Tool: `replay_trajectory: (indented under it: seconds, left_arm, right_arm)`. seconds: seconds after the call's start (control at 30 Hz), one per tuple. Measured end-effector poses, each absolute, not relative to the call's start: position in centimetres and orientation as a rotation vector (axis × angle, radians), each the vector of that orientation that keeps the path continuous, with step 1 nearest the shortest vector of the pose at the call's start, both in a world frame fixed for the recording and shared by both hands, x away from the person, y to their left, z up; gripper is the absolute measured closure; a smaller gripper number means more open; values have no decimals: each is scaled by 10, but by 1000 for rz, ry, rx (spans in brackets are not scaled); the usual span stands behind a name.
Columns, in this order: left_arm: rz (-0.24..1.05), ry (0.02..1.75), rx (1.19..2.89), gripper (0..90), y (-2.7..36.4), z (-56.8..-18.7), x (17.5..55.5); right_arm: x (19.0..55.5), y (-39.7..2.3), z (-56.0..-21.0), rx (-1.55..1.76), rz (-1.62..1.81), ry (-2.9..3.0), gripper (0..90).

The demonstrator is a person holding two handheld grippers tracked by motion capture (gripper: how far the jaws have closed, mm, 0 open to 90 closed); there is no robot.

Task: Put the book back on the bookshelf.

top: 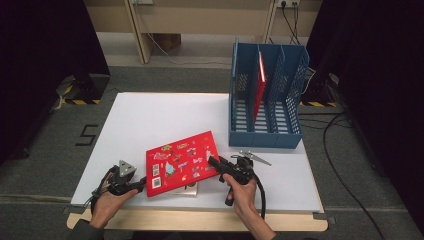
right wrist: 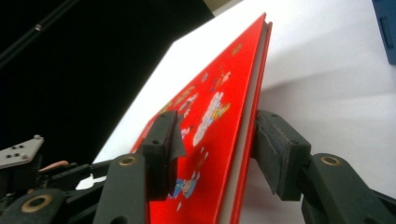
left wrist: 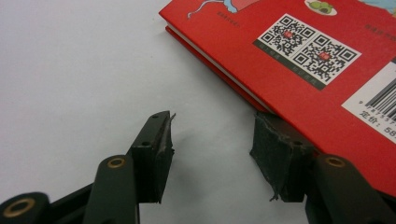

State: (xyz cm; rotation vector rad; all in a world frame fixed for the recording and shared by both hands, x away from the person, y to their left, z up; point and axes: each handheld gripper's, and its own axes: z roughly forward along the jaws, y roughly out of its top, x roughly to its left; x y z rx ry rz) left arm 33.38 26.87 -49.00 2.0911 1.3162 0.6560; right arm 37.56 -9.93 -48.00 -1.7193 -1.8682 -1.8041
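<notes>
Red book (top: 182,164) at 6 o'clock on the table (top: 150,115), pinched along one edge and liable to slip or flop open.

Right tongs (right wrist: 215,149) clamped on the book's 3 o'clock edge, one pad on the cover, the other beneath, with that side tilted up. Left tongs (left wrist: 212,140) apart, gripping nothing, one pad merely nudged against the 8 o'clock corner. Could well pivot and slide out of so shallow a one-sided bite; might fan open under its own weight; may clip a divider of the rack (top: 267,95) at 1 o'clock if carried there crooked.
</notes>
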Motion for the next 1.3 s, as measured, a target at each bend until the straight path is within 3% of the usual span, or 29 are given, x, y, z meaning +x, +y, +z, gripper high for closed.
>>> replay_trajectory:
  seconds: [0.37,0.47,0.6,0.67,1.3]
  left_arm:
    - [729,1267,2124,441,259,-490,333]
    - [715,1271,2117,344,260,-490,333]
    - [715,1261,2125,329,261,-490,333]
    - [707,1266,2115,277,261,-490,333]
    - [700,1274,2066,229,266,-488,334]
  right_arm:
    - [374,-83,-485,-1637,-1750,-1861,598]
    - [378,-84,-478,-1617,-1786,-1885,626]
    - [379,-83,-474,-1592,-1809,-1916,636]
    - [379,-83,-471,-1580,-1827,-1913,646]
    - [390,-97,-449,-1509,-1909,-2012,669]
